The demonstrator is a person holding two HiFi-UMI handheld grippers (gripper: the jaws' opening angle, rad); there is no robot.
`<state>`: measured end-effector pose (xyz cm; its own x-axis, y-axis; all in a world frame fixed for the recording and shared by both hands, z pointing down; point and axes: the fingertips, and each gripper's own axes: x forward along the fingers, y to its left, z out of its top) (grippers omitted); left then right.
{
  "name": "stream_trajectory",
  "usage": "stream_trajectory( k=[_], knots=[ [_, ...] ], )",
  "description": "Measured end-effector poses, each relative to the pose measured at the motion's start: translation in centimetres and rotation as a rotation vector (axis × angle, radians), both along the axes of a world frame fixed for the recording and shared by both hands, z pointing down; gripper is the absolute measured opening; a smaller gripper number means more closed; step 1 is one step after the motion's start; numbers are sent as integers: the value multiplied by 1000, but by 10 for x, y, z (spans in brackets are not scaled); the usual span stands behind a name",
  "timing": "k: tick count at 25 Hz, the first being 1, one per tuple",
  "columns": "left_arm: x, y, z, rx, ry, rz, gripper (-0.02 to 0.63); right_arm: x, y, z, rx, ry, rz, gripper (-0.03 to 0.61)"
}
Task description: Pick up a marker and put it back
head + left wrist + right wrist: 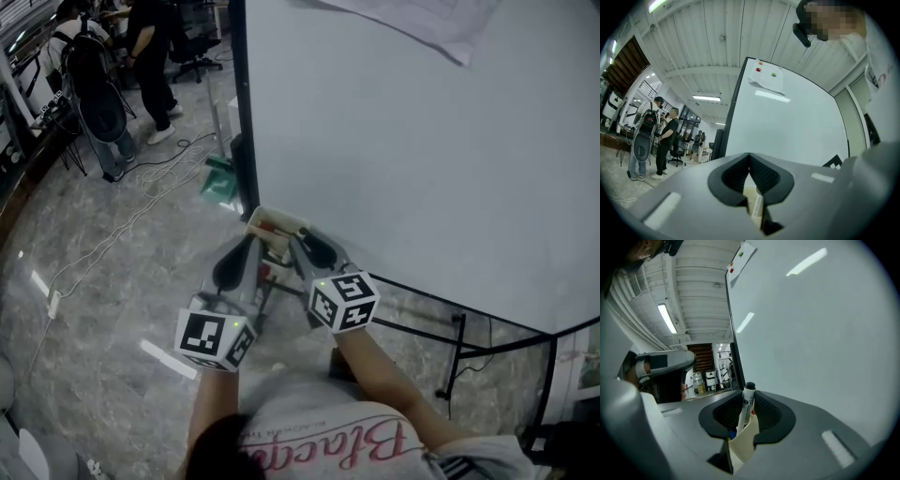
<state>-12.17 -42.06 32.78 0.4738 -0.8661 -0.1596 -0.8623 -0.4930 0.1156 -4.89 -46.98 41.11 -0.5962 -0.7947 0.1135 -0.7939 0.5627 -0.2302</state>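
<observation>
A beige marker holder (272,225) hangs at the lower left corner of the whiteboard (422,141). Both grippers are at it. In the right gripper view a white marker with a black cap (747,406) stands upright in the holder (743,446), between the jaws of my right gripper (746,392). The pads flank the marker without visibly pressing it, so that gripper is open. The right gripper (296,238) reaches the holder from the lower right. My left gripper (251,242) is just left of the holder; its tips (749,155) meet, shut on nothing, and the holder (757,206) shows behind them.
The whiteboard's black frame and stand legs (459,347) run along the floor to the right. Cables (122,225) lie on the marble floor to the left, a green object (220,183) sits by the board's edge, and people (150,56) stand at the back left.
</observation>
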Motion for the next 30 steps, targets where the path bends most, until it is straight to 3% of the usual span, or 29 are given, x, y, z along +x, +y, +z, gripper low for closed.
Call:
stream_trajectory(
  k=[7, 19, 23, 26, 30],
  knots=[
    [-1, -1, -3, 8, 4, -3, 0, 1, 2, 4, 29, 129, -7, 110],
    [13, -1, -5, 22, 14, 26, 0, 29, 35, -54, 156, 117, -26, 127],
    [17, 2, -7, 32, 13, 33, 0, 30, 48, -69, 205, 106, -43, 95],
    [19, 2, -8, 37, 14, 37, 0, 31, 54, -73, 223, 117, -48, 2],
    [23, 5, -10, 43, 12, 46, 0, 34, 59, -74, 223, 131, -45, 2]
  ],
)
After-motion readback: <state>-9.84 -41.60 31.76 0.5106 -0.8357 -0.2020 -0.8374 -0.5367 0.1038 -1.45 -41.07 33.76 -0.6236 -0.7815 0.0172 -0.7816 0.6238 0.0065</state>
